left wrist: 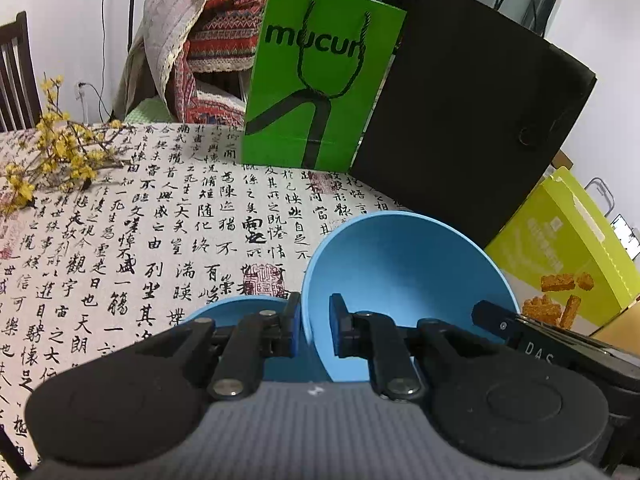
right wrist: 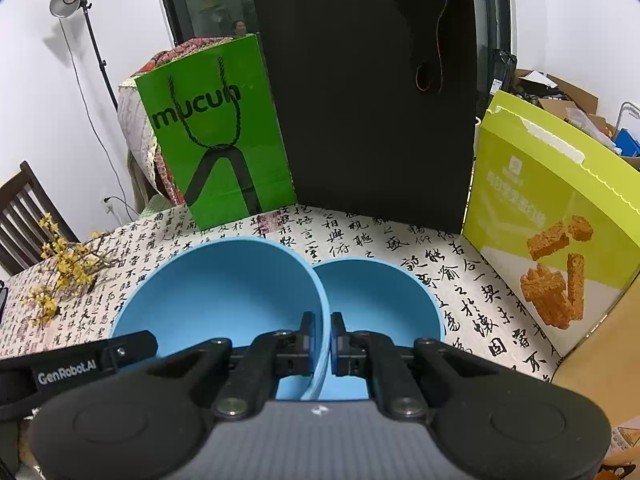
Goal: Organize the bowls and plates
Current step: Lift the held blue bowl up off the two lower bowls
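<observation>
1. Large sky-blue round plastic bowl: lifted, rim pinched by right gripper and left gripper; looks light, stiff, slick.
2. Smaller matching blue bowl: on the tablecloth at 1 o'clock, rim touching the large bowl's.

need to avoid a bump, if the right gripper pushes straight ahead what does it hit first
The right gripper already straddles the larger blue bowl's rim; beyond it, probably the black bag, though depth is unclear.

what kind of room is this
Probably a lived-in home dining area: a table under a calligraphy-print tablecloth, a wooden dining chair, and a patterned blanket draped over furniture behind.
</observation>
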Tool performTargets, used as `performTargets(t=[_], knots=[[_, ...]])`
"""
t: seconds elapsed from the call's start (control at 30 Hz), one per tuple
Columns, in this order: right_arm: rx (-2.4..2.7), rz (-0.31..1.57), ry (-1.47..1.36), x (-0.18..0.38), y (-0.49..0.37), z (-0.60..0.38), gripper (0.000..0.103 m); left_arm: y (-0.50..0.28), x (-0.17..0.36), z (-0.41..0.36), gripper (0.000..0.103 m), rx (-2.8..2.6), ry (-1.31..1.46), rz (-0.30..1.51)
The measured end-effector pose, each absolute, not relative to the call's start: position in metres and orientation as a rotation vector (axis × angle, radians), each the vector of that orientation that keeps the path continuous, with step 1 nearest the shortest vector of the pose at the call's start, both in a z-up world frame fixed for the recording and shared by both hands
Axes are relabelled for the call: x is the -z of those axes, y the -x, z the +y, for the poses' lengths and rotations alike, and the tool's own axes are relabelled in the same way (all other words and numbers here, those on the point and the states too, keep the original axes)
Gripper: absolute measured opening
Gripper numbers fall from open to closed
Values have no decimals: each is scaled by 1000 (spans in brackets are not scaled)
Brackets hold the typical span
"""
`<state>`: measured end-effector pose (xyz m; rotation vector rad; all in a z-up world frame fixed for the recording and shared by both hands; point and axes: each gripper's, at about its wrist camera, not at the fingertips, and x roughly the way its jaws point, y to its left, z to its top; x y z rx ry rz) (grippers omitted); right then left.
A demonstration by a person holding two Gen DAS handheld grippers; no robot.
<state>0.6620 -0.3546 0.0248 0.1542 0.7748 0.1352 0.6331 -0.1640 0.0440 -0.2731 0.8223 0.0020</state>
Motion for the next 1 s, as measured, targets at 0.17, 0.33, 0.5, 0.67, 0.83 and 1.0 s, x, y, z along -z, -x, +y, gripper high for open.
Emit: performTargets(t=[0.17,0.33,0.5,0.67,0.83,1.0], knots=[[-128,764,-157,-29,-654,-354,7,-627,-48,-165,15,-7,274,815],[-127,745,-162,-34,-641,-354,7,-616,-54,-165,15,-10,265,801],[-122,731,-171,-38,-627,-354,7,-604,-60,-165,15,-13,258,786],[-118,718,-176,-43,-611,-354,7,-590,-65,-163,15,-5,257,770],[-116,700,-170,-48,-593,-351,7,-574,-67,-160,15,0,258,762],[-115,695,-193,-47,-577,-353,7,-557,-71,-161,15,3,252,749]])
